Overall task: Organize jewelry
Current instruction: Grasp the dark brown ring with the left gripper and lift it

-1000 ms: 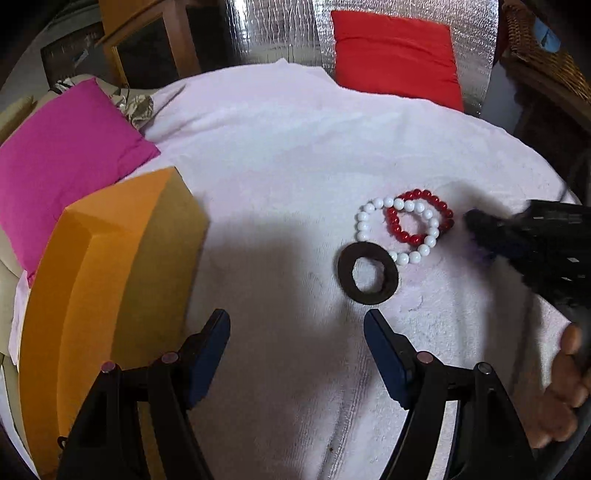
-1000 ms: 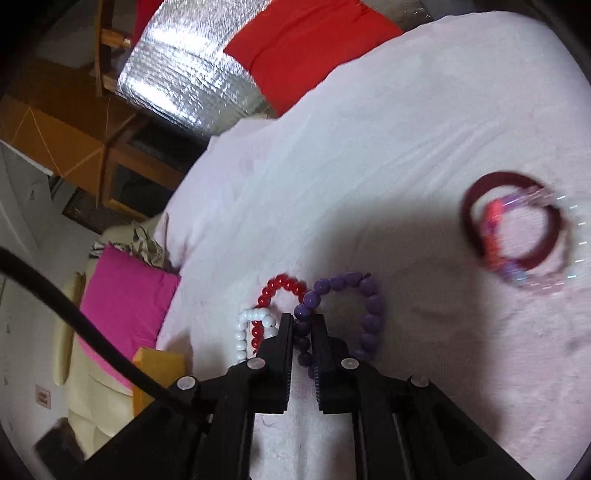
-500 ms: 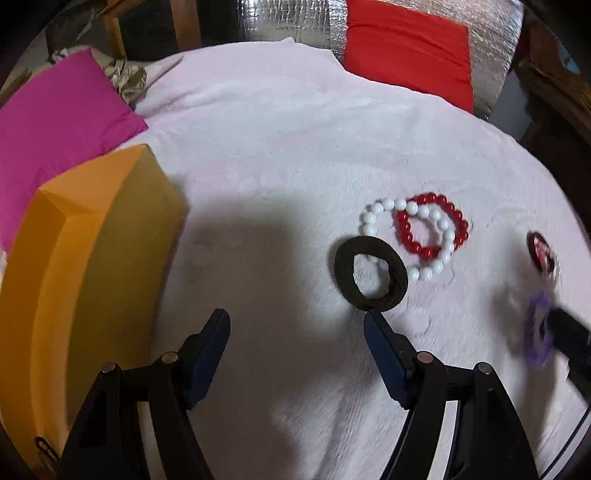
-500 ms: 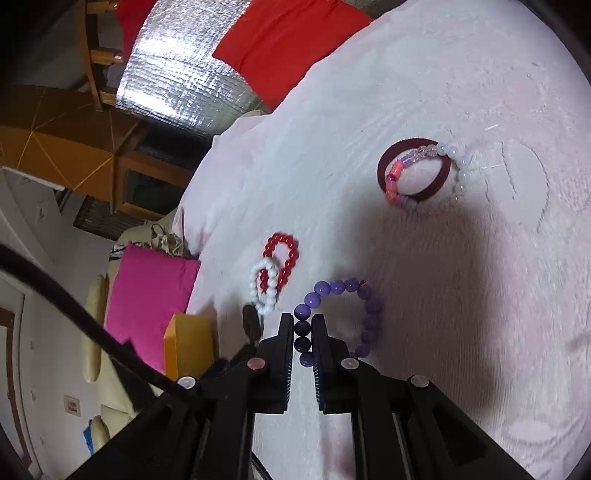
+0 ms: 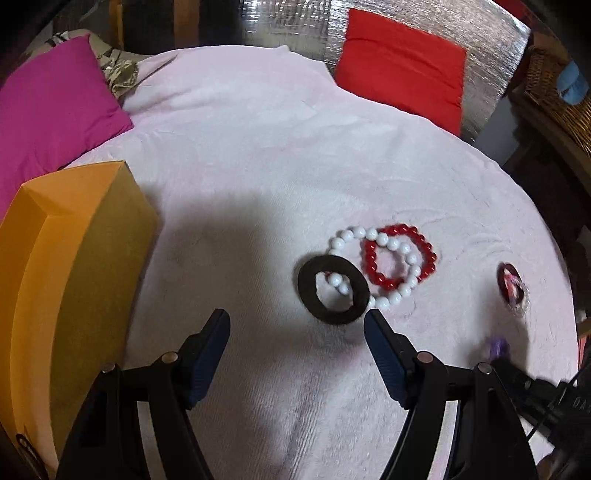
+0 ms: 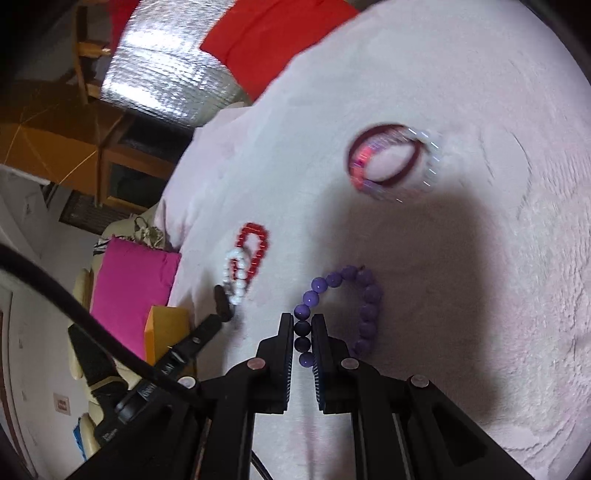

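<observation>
My right gripper (image 6: 303,323) is shut on a purple bead bracelet (image 6: 364,302) and holds it above the pink cloth (image 6: 480,295). The bracelet shows as a purple blur in the left wrist view (image 5: 496,346). My left gripper (image 5: 295,325) is open and empty, just short of a black ring (image 5: 332,290) that overlaps a white bead bracelet (image 5: 391,291). A red bead bracelet (image 5: 399,260) crosses the white one. A dark red ring with a pink and clear bead bracelet (image 6: 391,162) lies further off, and shows at the right in the left wrist view (image 5: 511,288).
An orange box (image 5: 70,280) stands at the left on the cloth. A magenta cushion (image 5: 48,114) lies behind it. A red cushion (image 5: 402,66) leans on a silver foil panel (image 5: 288,26) at the back. A wicker basket (image 5: 554,81) stands at the far right.
My right gripper has pulled back from the red and white bracelets with the purple bracelet in it. My left gripper has moved closer to the black ring.
</observation>
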Demonstrator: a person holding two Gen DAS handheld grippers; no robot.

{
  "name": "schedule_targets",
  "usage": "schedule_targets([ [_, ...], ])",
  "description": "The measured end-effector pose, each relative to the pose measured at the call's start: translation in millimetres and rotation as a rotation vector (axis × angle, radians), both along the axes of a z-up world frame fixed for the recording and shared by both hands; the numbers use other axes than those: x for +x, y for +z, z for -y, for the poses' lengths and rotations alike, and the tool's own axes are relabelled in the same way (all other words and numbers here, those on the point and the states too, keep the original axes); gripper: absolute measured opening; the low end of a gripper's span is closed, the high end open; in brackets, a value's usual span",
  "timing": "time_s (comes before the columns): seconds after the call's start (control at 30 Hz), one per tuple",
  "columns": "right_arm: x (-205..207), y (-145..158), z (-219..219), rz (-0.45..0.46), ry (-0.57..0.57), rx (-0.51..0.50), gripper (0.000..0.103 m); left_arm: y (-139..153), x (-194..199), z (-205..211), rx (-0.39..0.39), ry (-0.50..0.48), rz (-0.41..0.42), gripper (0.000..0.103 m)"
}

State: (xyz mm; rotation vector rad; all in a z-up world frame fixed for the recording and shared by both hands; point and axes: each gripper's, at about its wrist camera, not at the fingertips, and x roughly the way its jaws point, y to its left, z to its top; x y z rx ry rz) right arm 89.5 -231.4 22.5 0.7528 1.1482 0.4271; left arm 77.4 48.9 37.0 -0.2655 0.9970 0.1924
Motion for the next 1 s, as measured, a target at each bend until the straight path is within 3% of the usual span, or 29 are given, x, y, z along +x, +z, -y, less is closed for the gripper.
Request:
schedule_targets([
  [0.1, -1, -7, 5, -0.023, -0.009, 0.018, 0.011, -1, 5, 4, -0.02, 0.001, 0.011, 0.076],
  [0.17, -2, -5, 8, -0.017, -0.007, 0.011, 0.011, 5, 8, 17, 0.013, -0.026, 0.033, 0.076],
  [0.33, -3, -10, 22, -0.032, -0.014, 0.038, 0.011, 21, 14, 64, 0.189, -0.144, 0.133, 0.076],
  [0.4, -3, -11, 25, -0.034, -0.011, 0.047, 0.011, 12, 22, 76, 0.27, -0.172, 0.116, 0.076],
  [0.47, -3, -10, 25, -0.031, 0.0, 0.042, 0.011, -2, 33, 78, 0.299, -0.181, 0.059, 0.076],
  [0.53, -3, -10, 24, -0.026, 0.011, 0.037, 0.01, -16, 41, 71, 0.26, -0.174, 0.008, 0.076],
  [0.6, -2, -10, 24, -0.02, 0.024, 0.032, 0.01, -16, 43, 65, 0.222, -0.171, 0.023, 0.074],
  [0.67, -2, -10, 24, -0.02, 0.028, 0.035, 0.01, -14, 44, 58, 0.188, -0.184, 0.031, 0.054],
  [0.73, -2, -10, 24, -0.019, 0.031, 0.034, 0.01, -15, 43, 50, 0.105, -0.198, 0.034, 0.029],
  [0.8, 0, -8, 22, -0.014, 0.033, 0.026, 0.01, -12, 37, 48, 0.059, -0.216, 0.036, 0.018],
  [0.93, -1, -3, 19, -0.001, 0.034, 0.018, 0.011, -6, 12, 48, -0.092, -0.264, 0.027, 0.014],
  [1.0, -1, 0, 20, 0.005, 0.029, 0.022, 0.011, -2, -3, 48, -0.106, -0.294, 0.026, 0.01],
])
